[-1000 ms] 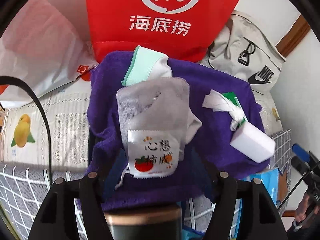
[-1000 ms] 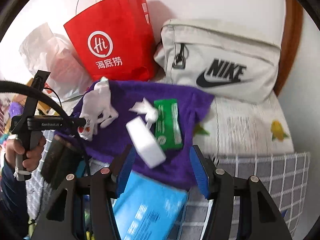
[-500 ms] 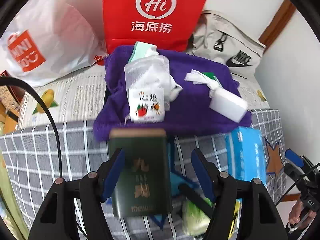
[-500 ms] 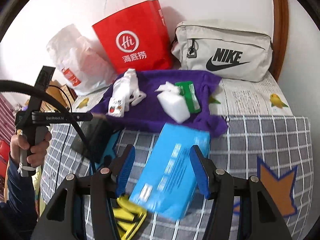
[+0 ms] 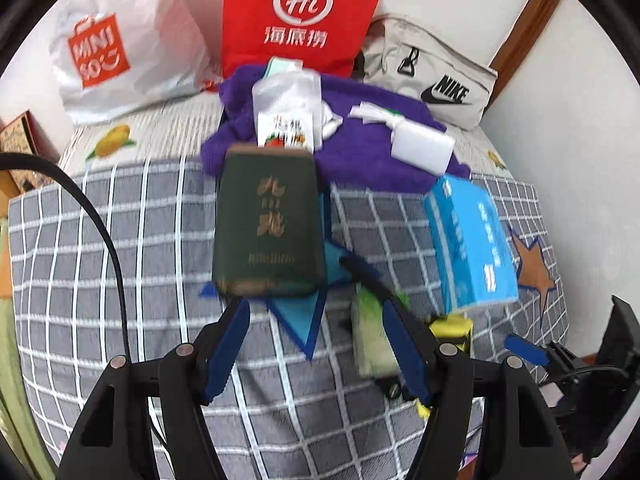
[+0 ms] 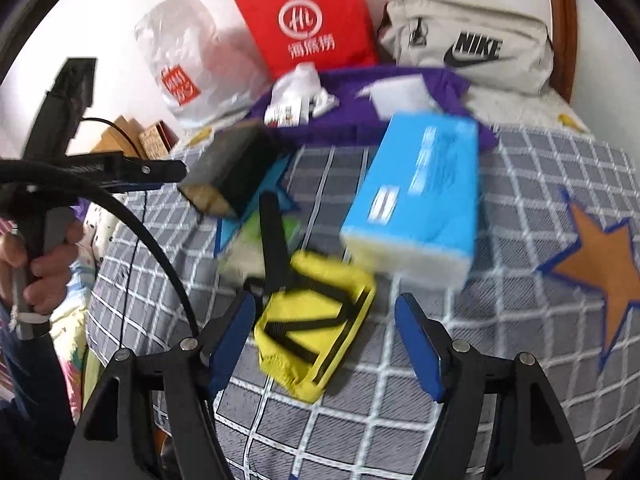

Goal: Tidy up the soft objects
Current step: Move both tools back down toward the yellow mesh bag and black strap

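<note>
My left gripper (image 5: 313, 306) is open over the grey checked bed cover (image 5: 120, 240). A dark green box (image 5: 268, 224) lies just beyond its fingertips, untouched. The jaws of my right gripper (image 6: 325, 300) are opening. A yellow pouch with black straps (image 6: 316, 320) lies between them and the pads do not press it. A blue tissue pack (image 6: 416, 196) lies just ahead. Further back, a purple towel (image 5: 360, 148) carries a white mesh bag with a tomato label (image 5: 286, 120) and a white sponge block (image 5: 422, 146). A pale green soft pack (image 5: 370, 340) lies beside the left gripper's right finger.
A red paper bag (image 5: 300, 12), a white Miniso plastic bag (image 5: 120, 48) and a beige Nike bag (image 5: 432, 76) stand against the wall behind the towel. Boxes (image 6: 140, 140) sit off the bed's left side. A hand (image 6: 40, 264) holds the left gripper's handle.
Both grippers have drawn back from the purple towel. The green box and the blue pack, earlier between the fingers, now lie ahead of the tips. The right jaws stand wider over the yellow pouch.
</note>
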`<state>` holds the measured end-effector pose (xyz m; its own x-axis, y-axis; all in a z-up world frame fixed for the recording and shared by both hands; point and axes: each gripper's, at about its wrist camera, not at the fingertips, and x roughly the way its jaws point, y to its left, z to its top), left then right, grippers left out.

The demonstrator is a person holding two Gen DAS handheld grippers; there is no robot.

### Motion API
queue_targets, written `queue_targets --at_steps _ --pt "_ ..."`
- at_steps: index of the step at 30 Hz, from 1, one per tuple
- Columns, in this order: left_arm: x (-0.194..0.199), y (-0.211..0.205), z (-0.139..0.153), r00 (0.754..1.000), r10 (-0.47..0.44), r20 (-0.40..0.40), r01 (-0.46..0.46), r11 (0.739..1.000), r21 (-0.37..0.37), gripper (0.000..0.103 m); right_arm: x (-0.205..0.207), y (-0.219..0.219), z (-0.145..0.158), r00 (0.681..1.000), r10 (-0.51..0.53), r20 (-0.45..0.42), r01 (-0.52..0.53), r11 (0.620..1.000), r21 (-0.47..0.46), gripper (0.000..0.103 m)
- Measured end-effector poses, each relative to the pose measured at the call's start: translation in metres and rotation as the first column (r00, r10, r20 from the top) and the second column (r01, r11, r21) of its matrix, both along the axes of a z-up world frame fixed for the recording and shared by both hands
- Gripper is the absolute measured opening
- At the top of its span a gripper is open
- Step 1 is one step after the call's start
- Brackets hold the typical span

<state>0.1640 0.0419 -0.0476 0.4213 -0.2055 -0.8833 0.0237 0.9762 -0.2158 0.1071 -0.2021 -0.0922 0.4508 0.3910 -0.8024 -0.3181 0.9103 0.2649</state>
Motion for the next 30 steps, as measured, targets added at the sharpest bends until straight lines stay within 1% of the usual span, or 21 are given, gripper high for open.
queue_targets --at_steps 2,5,7,9,11,13,16,18,20,22,23,25,28,30 --pt "-0.011 0.002 -0.006 1.000 0.005 -0.004 -0.005 1.000 -0.004 0.067 -0.004 0.007 -0.011 1.000 -0.004 -0.007 0.004 1.000 -0.028 0.072" --pt "-0.021 0.005 -0.013 1.000 0.008 -0.009 -0.008 1.000 -0.005 0.067 -0.009 0.014 -0.026 1.000 -0.014 -0.012 0.013 0.999 -0.041 0.073" --pt "-0.027 0.007 -0.019 1.000 0.011 -0.019 -0.011 1.000 -0.008 0.067 -0.013 0.017 -0.034 0.999 -0.031 -0.020 0.029 0.998 -0.056 0.076" --pt "-0.031 0.010 -0.024 1.000 0.012 -0.024 -0.013 1.000 -0.008 0.067 -0.014 0.019 -0.042 0.998 -0.047 -0.031 0.045 0.998 -0.051 0.079" --pt "-0.035 0.010 -0.027 1.000 0.009 -0.026 -0.010 1.000 -0.003 0.067 -0.015 0.022 -0.046 0.998 -0.055 -0.033 0.054 0.998 -0.043 0.080" --pt "-0.038 0.012 -0.027 1.000 0.011 -0.027 -0.011 1.000 -0.003 0.067 -0.016 0.029 -0.047 0.998 -0.051 -0.033 0.050 0.998 -0.041 0.084" --pt "-0.039 0.014 -0.026 1.000 0.008 -0.020 -0.008 1.000 -0.011 0.067 -0.015 0.040 -0.047 0.998 -0.059 -0.005 0.058 0.995 -0.086 0.085" --pt "-0.039 0.015 -0.027 1.000 0.011 -0.019 -0.011 1.000 -0.015 0.067 -0.010 0.045 -0.047 0.996 -0.083 0.015 0.084 0.989 -0.119 0.085" --pt "-0.039 0.016 -0.028 1.000 0.011 -0.020 -0.011 1.000 -0.021 0.067 -0.004 0.044 -0.049 0.994 -0.111 0.019 0.113 0.985 -0.127 0.086" --pt "-0.039 0.015 -0.029 1.000 0.009 -0.023 -0.010 1.000 -0.023 0.067 0.001 0.046 -0.052 0.992 -0.126 0.004 0.125 0.983 -0.133 0.087" --pt "-0.039 0.015 -0.030 1.000 0.008 -0.025 -0.009 1.000 -0.022 0.067 0.001 0.050 -0.053 0.991 -0.129 0.022 0.131 0.979 -0.157 0.087" --pt "-0.039 0.014 -0.031 1.000 0.003 -0.025 -0.004 1.000 -0.026 0.067 0.002 0.056 -0.055 0.992 -0.118 0.035 0.123 0.973 -0.197 0.089" --pt "-0.039 0.012 -0.034 1.000 0.005 -0.031 -0.006 1.000 -0.029 0.067 -0.003 0.060 -0.058 0.993 -0.086 0.083 0.103 0.967 -0.233 0.088" --pt "-0.041 0.008 -0.035 1.000 -0.003 -0.030 0.002 0.999 -0.037 0.067 -0.006 0.055 -0.057 0.993 -0.067 0.097 0.088 0.971 -0.224 0.083"
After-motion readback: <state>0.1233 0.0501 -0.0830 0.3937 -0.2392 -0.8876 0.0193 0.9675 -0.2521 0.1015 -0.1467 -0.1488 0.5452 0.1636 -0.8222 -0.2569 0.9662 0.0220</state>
